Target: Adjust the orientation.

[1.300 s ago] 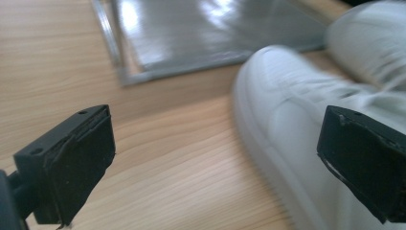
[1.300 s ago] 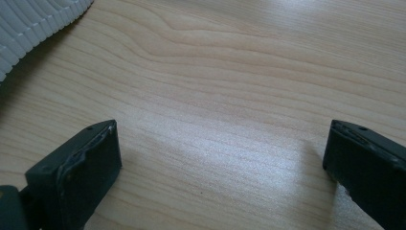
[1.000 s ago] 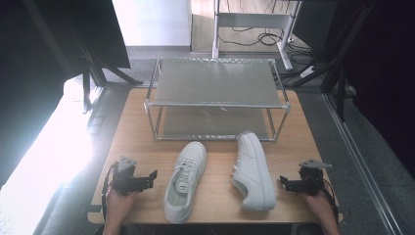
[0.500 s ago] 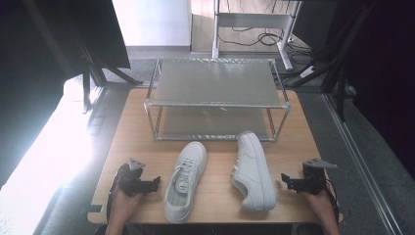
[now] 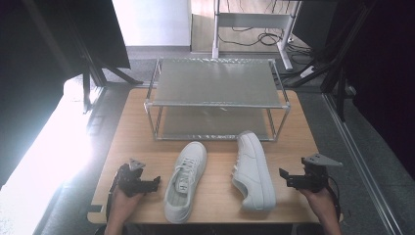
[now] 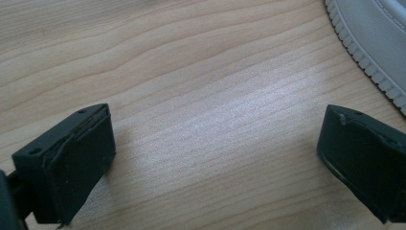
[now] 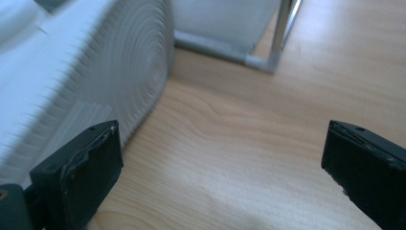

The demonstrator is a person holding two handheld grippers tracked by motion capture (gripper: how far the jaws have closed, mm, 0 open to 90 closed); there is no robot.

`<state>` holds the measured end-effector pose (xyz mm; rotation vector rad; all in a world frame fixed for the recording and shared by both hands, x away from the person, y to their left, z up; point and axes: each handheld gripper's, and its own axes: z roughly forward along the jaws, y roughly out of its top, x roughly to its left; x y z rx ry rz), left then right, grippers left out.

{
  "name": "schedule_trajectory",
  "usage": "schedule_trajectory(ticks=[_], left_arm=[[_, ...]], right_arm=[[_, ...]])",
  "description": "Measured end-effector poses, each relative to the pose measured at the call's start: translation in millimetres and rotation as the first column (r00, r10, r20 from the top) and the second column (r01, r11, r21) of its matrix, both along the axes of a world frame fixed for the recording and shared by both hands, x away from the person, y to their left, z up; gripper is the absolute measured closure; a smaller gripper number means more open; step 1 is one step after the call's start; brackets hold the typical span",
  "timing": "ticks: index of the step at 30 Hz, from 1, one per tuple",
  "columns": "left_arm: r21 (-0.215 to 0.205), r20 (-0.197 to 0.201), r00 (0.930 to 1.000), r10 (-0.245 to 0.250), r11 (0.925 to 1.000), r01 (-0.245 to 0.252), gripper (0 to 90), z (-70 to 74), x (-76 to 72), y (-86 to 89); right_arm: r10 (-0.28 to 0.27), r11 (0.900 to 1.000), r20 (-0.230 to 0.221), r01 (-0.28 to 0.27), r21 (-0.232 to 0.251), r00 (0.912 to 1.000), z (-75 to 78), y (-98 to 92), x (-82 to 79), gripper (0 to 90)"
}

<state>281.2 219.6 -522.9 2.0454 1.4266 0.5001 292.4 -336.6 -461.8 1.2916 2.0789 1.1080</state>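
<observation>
Two white sneakers lie on the wooden table (image 5: 132, 142) in front of a two-tier metal rack (image 5: 215, 98), with one claw at each side of them. At the far left in the high view, the left claw (image 5: 155, 182) sits low over the table near its front edge, held in the person's left hand (image 5: 120, 203), and points toward the left sneaker (image 5: 185, 180) from just beside it without touching it. In the left gripper view its jaws stand wide apart with bare wood between them, gripping nothing, and the ribbed sole edge of that sneaker shows at the upper right corner. The left sneaker stands upright on its sole, laces up, toe toward the rack. To its right, the right sneaker (image 5: 252, 169) lies tipped on its side, its toe close to the rack's front right leg. Farther right, the right claw (image 5: 284, 177) is held in the right hand (image 5: 320, 198) near the table's front right edge, aimed at that sneaker. In the right gripper view its jaws are also spread open and empty, the left jaw just beside the sneaker's grooved sole (image 7: 95, 76), with the rack's leg (image 7: 282, 33) beyond.
</observation>
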Motion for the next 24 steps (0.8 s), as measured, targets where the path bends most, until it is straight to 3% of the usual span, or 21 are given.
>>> schedule_trajectory(ticks=[5, 10, 15, 18, 24], left_arm=[[0.000, 0.000, 1.0000, 0.001, 1.0000, -0.001, 0.0, 0.0, 0.1, -0.1], [-0.001, 0.000, 1.0000, 0.001, 1.0000, -0.001, 0.0, 0.0, 0.1, -0.1], [-0.001, 0.000, 1.0000, 0.002, 1.0000, -0.002, 0.0, 0.0, 0.1, -0.2], [-0.001, 0.000, 1.0000, 0.003, 1.0000, -0.003, 0.0, 0.0, 0.1, -0.3], [-0.001, 0.001, 1.0000, 0.004, 1.0000, -0.004, 0.0, -0.1, 0.1, -0.4]], right_arm=[[0.026, 1.000, 0.031, -0.027, 0.006, 0.9992, 14.3, 8.2, -3.8, 0.2], [0.091, 0.995, 0.046, -0.093, 0.034, 0.9948, 25.0, 33.2, -5.6, 0.1], [0.124, 0.992, 0.044, -0.125, 0.033, 0.9913, 26.2, 48.3, -3.9, 0.1], [0.145, 0.989, 0.033, -0.145, 0.008, 0.9889, 23.1, 58.6, -1.7, 0.1], [0.151, 0.989, 0.026, -0.150, -0.010, 0.9883, 17.7, 65.3, 0.1, 0.1]])
